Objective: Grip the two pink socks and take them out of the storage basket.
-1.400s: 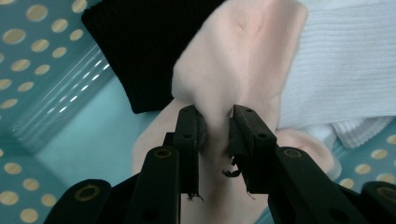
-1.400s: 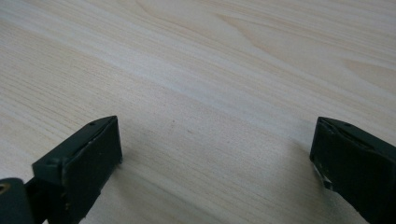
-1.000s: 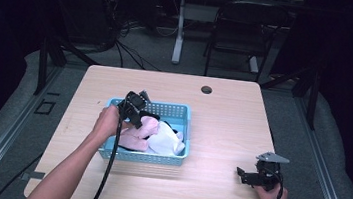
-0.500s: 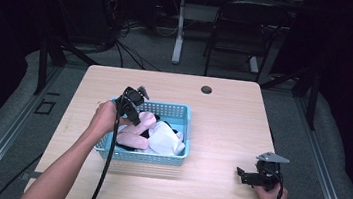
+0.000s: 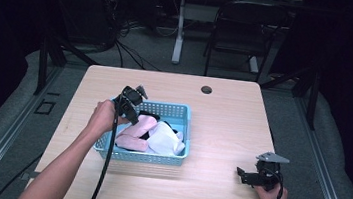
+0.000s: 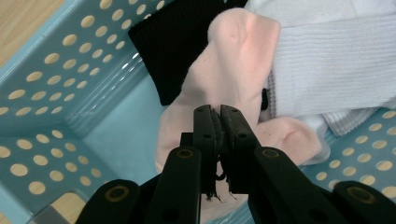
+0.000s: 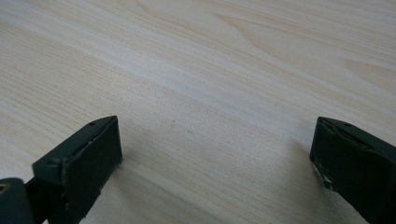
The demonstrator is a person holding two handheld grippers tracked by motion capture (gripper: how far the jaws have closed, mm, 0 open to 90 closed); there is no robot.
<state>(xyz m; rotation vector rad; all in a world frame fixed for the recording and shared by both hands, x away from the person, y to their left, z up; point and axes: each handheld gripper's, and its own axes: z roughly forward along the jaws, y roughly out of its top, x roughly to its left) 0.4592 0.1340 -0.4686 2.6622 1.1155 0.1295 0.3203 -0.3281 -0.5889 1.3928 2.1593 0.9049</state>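
Left gripper [image 6: 219, 112]: jaws pressed together over the pink sock [image 6: 224, 84], seemingly empty.
Pink sock: in the blue basket [image 5: 178, 155], at 9 o'clock of the white sock [image 5: 165, 138].
Right gripper [image 5: 251, 177]: spread wide, resting on the table [image 5: 233, 111] at 4 o'clock.
Risk: a grab could snag the black sock [image 6: 173, 42] too, or drag the basket.

Look past the work and you see a pale wooden table [image 5: 223, 110] with a small dark round hole [image 5: 207, 90] near its far edge. Behind it a black chair [image 5: 240, 34] stands beside a white desk leg [image 5: 179, 29], and dark cables [image 5: 130, 49] trail over the grey floor [image 5: 159, 57]. Metal rails [image 5: 5, 130] run along the floor on either side of your table.
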